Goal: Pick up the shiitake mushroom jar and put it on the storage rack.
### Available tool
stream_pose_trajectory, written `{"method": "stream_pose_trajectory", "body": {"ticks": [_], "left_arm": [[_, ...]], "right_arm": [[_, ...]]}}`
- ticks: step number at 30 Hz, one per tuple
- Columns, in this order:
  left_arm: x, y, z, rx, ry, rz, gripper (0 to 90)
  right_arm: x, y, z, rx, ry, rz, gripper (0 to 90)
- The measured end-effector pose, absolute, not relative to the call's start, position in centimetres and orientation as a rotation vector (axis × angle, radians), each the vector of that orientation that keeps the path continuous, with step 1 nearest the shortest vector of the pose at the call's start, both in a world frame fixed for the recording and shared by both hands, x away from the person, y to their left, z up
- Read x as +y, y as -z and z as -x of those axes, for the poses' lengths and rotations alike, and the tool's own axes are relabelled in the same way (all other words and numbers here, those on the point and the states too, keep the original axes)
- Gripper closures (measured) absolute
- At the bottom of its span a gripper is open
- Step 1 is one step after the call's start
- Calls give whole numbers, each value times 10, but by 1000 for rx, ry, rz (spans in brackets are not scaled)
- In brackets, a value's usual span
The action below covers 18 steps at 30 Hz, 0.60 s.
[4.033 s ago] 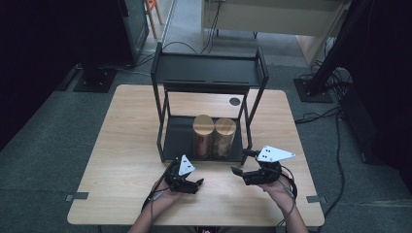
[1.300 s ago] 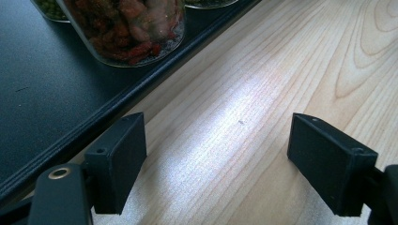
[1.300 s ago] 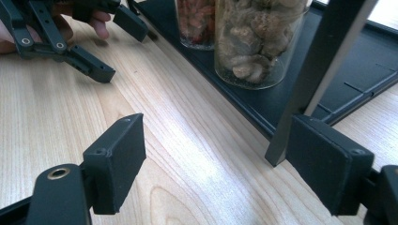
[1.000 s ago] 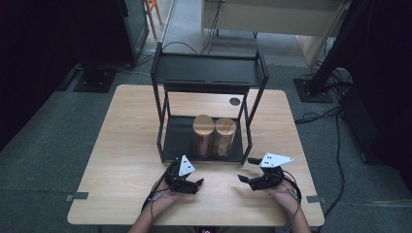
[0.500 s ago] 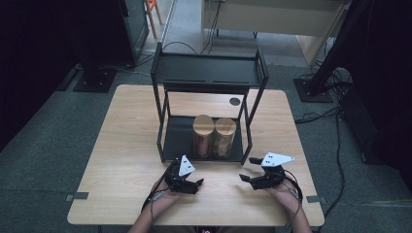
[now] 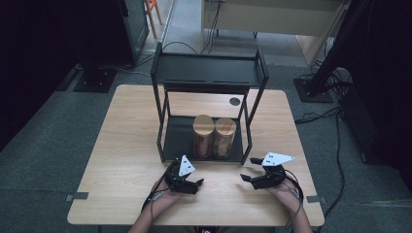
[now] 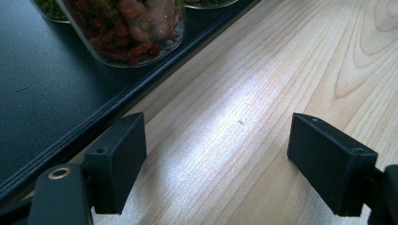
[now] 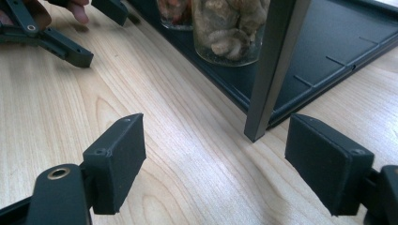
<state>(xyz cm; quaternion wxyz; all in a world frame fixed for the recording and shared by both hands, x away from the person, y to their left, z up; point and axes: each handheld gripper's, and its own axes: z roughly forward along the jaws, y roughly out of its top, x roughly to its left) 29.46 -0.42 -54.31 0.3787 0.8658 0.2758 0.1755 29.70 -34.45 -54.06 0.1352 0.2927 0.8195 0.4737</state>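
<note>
Two glass jars with wooden lids stand side by side on the bottom tray of a black shelf rack (image 6: 165,126). The left jar (image 6: 203,136) (image 7: 126,28) holds red pieces, the right jar (image 6: 225,137) (image 8: 230,33) pale ones. My left gripper (image 6: 198,183) (image 7: 217,140) lies on the wooden table just in front of the tray's edge, open, with bare wood between its jaws. My right gripper (image 6: 248,170) (image 8: 215,140) rests by the rack's front right post (image 8: 277,65), open and holding nothing. The right gripper view also catches the left gripper (image 8: 94,30) at its top left.
The light wooden table (image 6: 126,145) has a round cable hole (image 6: 235,101) behind the rack. The rack's top shelf (image 6: 209,70) is bare. Cables (image 6: 320,116) run over the grey floor to the right, and dark stands flank the table.
Since the earliest frame my right gripper has drawn back slightly toward the table's front edge. The left gripper and the jars have kept still.
</note>
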Motion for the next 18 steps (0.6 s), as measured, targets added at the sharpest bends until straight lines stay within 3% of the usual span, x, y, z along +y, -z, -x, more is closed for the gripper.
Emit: {"method": "stream_pose_trajectory", "body": {"ticks": [18], "left_arm": [[-4, 543, -295, 702, -450, -2213, 202]], "right_arm": [[-351, 544, -300, 2381, -1363, -866, 202]]}}
